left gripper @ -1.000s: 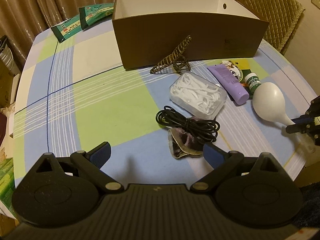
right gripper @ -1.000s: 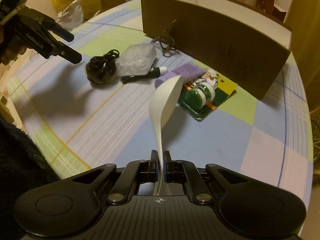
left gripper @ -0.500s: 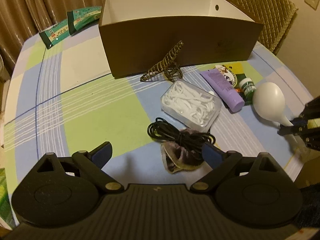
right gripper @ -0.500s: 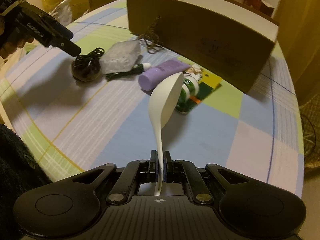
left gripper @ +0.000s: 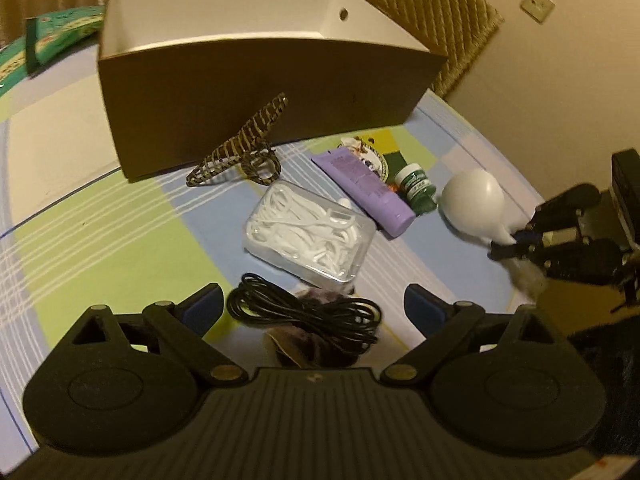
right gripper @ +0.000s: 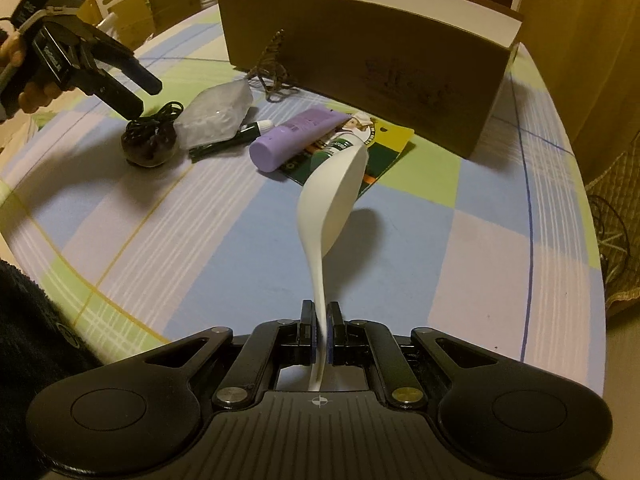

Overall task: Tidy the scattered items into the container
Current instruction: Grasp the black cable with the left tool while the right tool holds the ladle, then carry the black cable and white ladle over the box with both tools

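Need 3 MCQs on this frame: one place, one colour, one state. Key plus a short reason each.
1. Where is the coiled black cable?
A. in the brown cardboard box
B. on the checked tablecloth, between the left tool's open fingers
C. on the chair

2. What colour is the squeeze tube?
A. red
B. purple
C. black

3. What is the right tool doing?
A. open, holding nothing
B. shut on the white plastic spoon
C. shut on the tube

Key: 1 B, cable lies before the left tool; 2 B, purple in both views; 3 B, handle is pinched.
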